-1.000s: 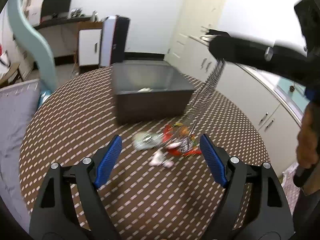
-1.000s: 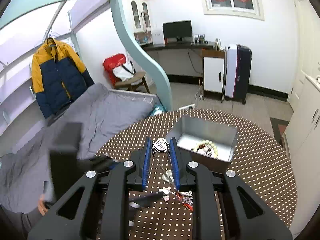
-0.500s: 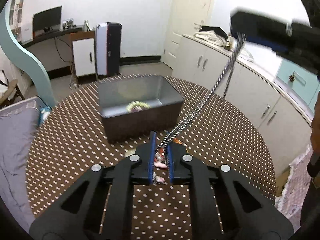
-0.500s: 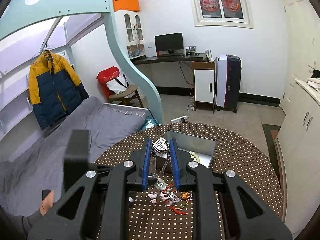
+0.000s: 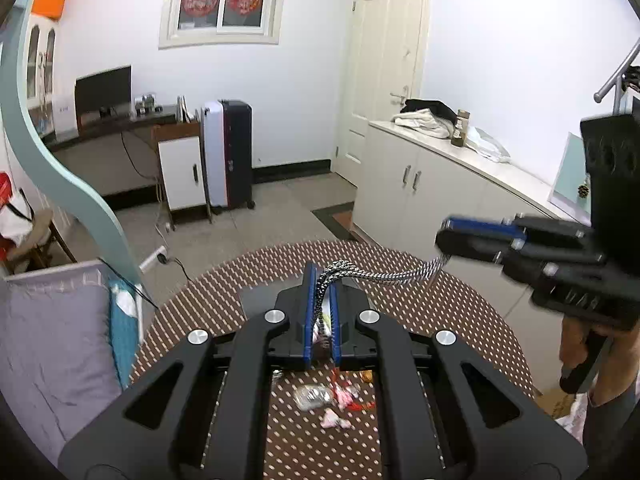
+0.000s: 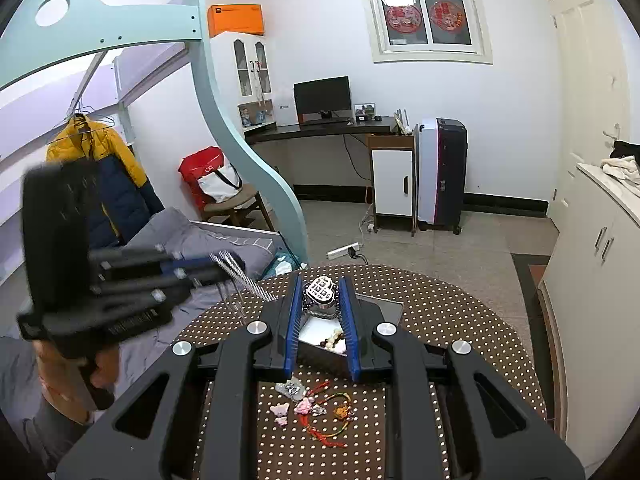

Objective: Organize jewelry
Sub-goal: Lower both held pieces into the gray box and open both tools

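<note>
This is a lived-in bedroom at home. On the left stands a pale green loft bed frame [image 6: 240,128] over a grey mattress [image 6: 188,240], with a yellow and navy jacket [image 6: 108,168] hanging beside it. At the far wall a desk [image 6: 320,128] carries a dark monitor [image 6: 322,96], under a window [image 6: 428,18] with red paper cutouts. A suitcase [image 6: 442,172] stands near the desk. White cupboards [image 5: 440,184] line the right side, beside a white door [image 5: 384,76]. Nearest is a round table [image 6: 460,312] with a brown dotted cloth.

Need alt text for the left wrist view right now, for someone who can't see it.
The left tool is shut on a black-and-white braided chain, which runs across to the right tool. Below, small pink and red jewelry pieces lie scattered on the brown dotted table.
</note>
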Available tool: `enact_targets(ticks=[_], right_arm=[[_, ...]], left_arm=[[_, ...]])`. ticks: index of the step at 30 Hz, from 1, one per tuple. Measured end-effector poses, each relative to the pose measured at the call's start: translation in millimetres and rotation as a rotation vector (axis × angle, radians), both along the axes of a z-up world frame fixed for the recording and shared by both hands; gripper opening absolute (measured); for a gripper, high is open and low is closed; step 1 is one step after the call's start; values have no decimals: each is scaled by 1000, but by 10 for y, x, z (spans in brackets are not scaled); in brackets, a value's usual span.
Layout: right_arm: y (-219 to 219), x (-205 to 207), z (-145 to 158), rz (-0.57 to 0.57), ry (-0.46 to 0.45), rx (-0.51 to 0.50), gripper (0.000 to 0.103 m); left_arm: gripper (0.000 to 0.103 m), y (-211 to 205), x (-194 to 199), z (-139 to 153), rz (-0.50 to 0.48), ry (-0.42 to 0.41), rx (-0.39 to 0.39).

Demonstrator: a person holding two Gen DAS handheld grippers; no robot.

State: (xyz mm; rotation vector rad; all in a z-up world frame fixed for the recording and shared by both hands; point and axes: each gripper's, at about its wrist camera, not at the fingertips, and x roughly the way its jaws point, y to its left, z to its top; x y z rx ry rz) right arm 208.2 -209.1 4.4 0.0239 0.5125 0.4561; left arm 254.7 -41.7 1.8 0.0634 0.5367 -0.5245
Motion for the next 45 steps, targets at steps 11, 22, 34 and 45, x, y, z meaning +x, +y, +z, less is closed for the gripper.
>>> enact_targets(ticks=[11, 22, 34, 45], right_arm=[[-40, 393, -68, -36, 28, 12, 17], [-16, 750, -603, -59, 165, -3, 17], [139, 881, -863, -41, 260, -6, 17], [3, 559, -784, -88, 226, -10, 35]], left_arm=[[7, -173, 471, 297, 1, -5, 36], [7, -321, 870, -254, -4, 127, 72], [8, -285, 925, -863, -5, 268, 127], [8, -99, 612, -999, -2, 289, 121]])
